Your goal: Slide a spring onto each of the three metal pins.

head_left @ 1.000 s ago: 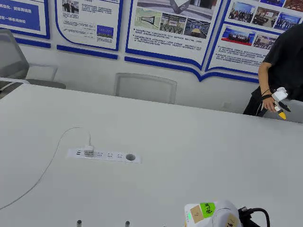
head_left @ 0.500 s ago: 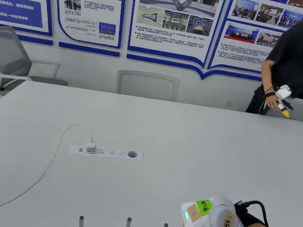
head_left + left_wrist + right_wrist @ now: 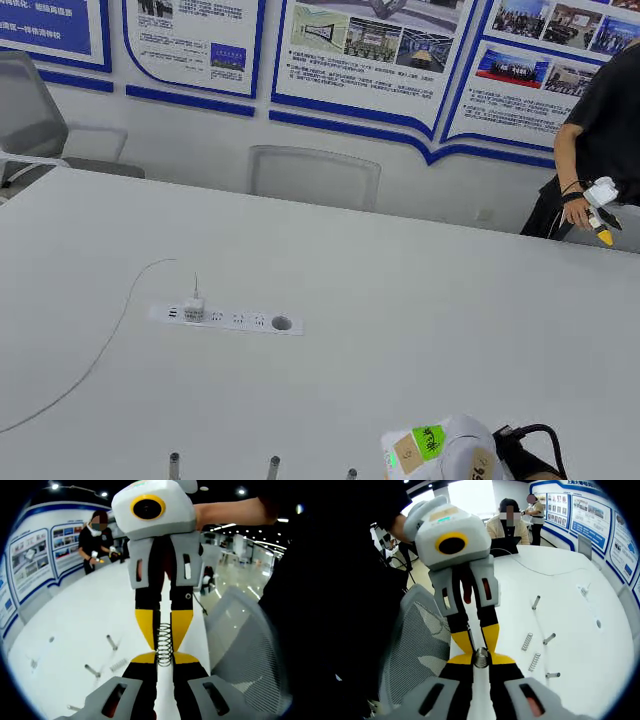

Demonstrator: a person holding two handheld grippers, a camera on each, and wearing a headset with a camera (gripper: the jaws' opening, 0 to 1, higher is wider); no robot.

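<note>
A metal spring (image 3: 164,645) spans between my two grippers, which face each other tip to tip above the table's near edge. My left gripper (image 3: 164,659) is shut on its near end. My right gripper (image 3: 164,641) grips the far end. The right gripper view shows the spring (image 3: 480,657) end-on between my right gripper (image 3: 480,661) and my left gripper (image 3: 477,644). Three metal pins (image 3: 536,602) (image 3: 549,639) (image 3: 552,675) stand on the white table, bare. Two loose springs (image 3: 526,641) (image 3: 534,661) lie among them. In the head view the pins (image 3: 174,465) (image 3: 273,466) (image 3: 351,474) show at the bottom edge, beside a gripper (image 3: 440,450).
A power strip (image 3: 225,319) with a plugged-in charger and thin cable (image 3: 110,335) lies mid-table. Grey chairs (image 3: 315,176) line the far side, and a mesh chair (image 3: 420,640) stands by my grippers. A person (image 3: 600,130) holding other grippers stands at the far right.
The head camera has tipped down a little, so the third pin has come into view. The gripper at the bottom edge has barely moved.
</note>
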